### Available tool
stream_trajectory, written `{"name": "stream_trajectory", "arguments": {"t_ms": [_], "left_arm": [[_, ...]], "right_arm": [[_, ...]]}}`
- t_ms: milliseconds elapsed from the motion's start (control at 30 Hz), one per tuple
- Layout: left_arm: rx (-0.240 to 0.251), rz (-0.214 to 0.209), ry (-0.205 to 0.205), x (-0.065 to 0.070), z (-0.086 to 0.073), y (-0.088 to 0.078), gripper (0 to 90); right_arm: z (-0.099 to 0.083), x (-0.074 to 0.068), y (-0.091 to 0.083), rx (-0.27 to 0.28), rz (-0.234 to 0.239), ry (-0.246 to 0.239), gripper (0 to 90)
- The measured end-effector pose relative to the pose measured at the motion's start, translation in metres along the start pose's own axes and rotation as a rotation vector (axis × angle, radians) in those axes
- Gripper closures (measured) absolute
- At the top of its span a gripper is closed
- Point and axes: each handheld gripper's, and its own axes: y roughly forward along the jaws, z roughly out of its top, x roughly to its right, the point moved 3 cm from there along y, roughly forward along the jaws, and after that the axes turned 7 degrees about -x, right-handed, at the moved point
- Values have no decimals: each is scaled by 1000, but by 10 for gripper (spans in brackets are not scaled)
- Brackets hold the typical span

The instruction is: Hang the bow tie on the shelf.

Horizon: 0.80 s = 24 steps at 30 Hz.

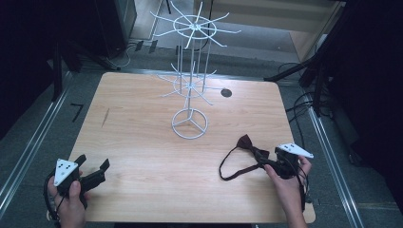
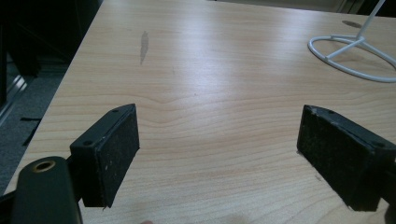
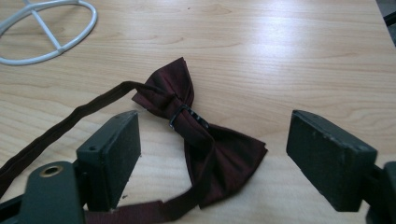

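From the high view, the bow tie [image 1: 248, 145] lay just ahead-left of the right gripper [image 1: 272, 159], its long axis running diagonally away; the left gripper [image 1: 92, 173] sat well apart across the table [image 1: 142, 142], jaws spread. The left gripper view had only bare wood between its jaws. In the right gripper view, the tie lay between wide-spread jaws, untouched.

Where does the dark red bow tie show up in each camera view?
High view: bow tie lower right on the table, by the right gripper.
Left gripper view: not in it.
Right gripper view: bow tie centre, between open jaws.
Shared landmark: white stand's ring base.
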Motion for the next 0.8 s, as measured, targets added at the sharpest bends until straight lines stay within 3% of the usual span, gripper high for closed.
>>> {"name": "stream_trajectory", "arguments": {"t_ms": [200, 433, 567, 600, 633, 667, 800], "left_arm": [[-2, 2, -1, 0, 0, 0, 139], [-2, -1, -2, -1, 0, 0, 139], [-3, -1, -3, -1, 0, 0, 139], [-4, -1, -2, -1, 0, 0, 139], [-4, -1, -2, -1, 0, 0, 139], [-4, -2, -5, -1, 0, 1, 139], [-4, -2, -6, -1, 0, 1, 139]], "right_arm": [[9, -9, 17, -65, -18, -35, 274], [12, -16, 31, -121, -1, -64, 453], [10, -18, 36, -145, 4, -67, 511], [9, -19, 37, -156, 7, -69, 608], [9, -19, 37, -156, 7, -69, 608], [8, -20, 38, -175, 36, -72, 677], [4, -24, 42, -198, 24, -101, 722]]}}
